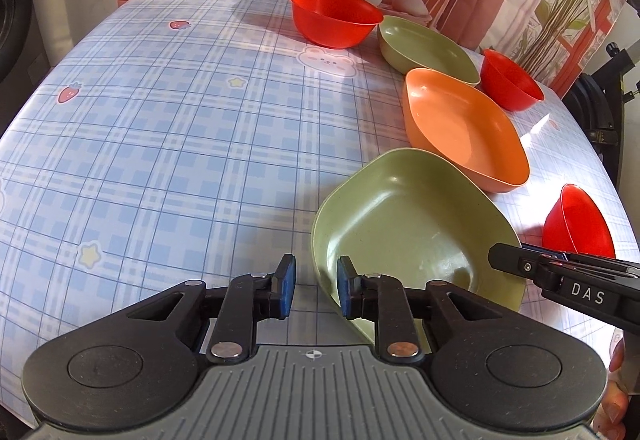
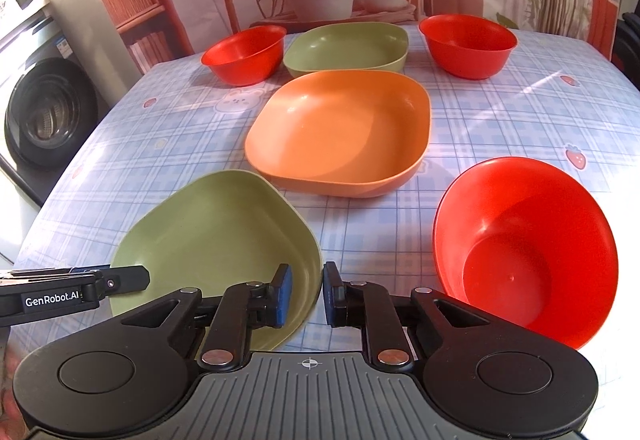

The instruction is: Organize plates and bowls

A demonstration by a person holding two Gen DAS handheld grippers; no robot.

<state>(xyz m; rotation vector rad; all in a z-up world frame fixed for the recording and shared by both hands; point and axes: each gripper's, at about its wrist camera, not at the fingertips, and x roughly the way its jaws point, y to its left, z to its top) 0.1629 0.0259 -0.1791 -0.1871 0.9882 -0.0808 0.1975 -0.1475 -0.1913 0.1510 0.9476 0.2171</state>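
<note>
both grippers' fingers (image 1: 287,286) part-open, straddling near green plate (image 2: 216,240) rim — plate empty.

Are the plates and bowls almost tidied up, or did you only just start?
Only just starting. Nothing is stacked yet: three red bowls and three plates sit apart on the table. In hand: the left gripper and right gripper, both open, straddle the near green plate's rim. The orange plate and far green plate wait.
</note>
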